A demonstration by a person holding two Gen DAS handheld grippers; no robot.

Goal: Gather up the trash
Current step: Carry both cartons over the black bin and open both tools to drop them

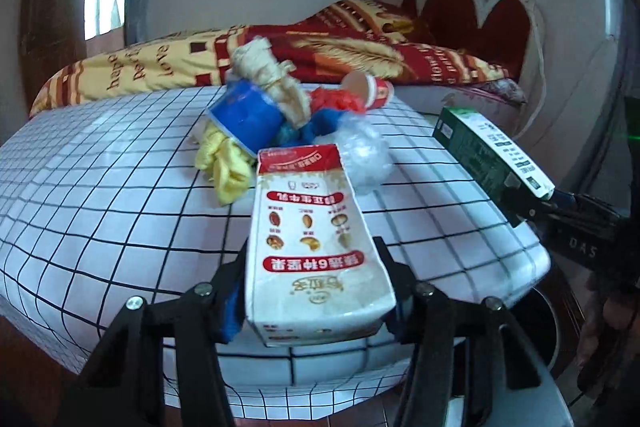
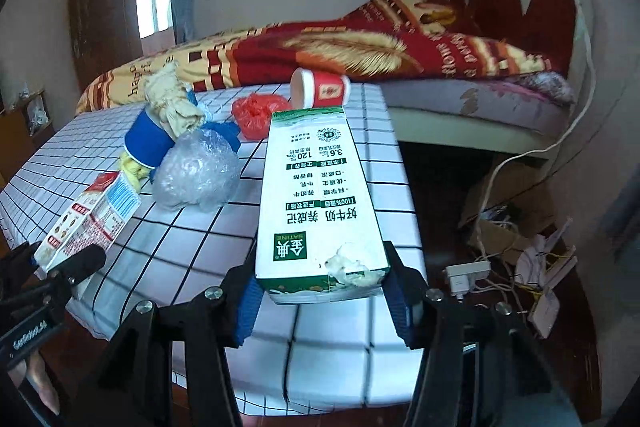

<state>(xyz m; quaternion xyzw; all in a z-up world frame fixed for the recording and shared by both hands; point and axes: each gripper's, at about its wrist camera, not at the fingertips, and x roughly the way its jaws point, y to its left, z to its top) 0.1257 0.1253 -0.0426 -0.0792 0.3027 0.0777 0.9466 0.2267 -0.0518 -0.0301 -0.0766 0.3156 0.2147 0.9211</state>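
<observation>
bench [image 1: 100, 195], white cloth with black grid lines: near edge and right corner both visible in the left wrist view; the cloth's left and near parts lie bare, the trash clustered toward the far middle. a patterned red and yellow bed [image 1: 320, 51] stands just beyond the far edge.

left hand-held gripper [image 1: 316, 283]: jaws pinching a white and red nut-milk carton [image 1: 316, 239] by its lower sides, blue pads against the cardboard. the carton's long axis runs forward along the fingers, red end pointing away toward the pile, printing upside down; held above the near part of the bench.

right hand-held gripper [image 2: 324, 287]: jaws pinching a white and green milk carton [image 2: 320, 199] by its base end. long axis forward along the fingers, far end pointing toward the bed; held over the right edge of the bench, where floor with cables and a white power strip [image 2: 468, 277] lies open below.

pile on the bench:
- blue paper cup [image 1: 246, 117], tipped on its side, a crumpled beige paper wad [image 1: 268, 75] at its mouth; whether the wad sits inside cannot be told.
- red paper cup [image 2: 320, 89], on its side near the far edge, open mouth facing left, inside looks empty.
- crumpled red plastic bag [image 2: 256, 113], beside the red cup.
- clear crumpled plastic wrap [image 2: 196, 175], touching the blue cup.
- yellow crumpled material [image 1: 224, 163], beneath the blue cup.
</observation>
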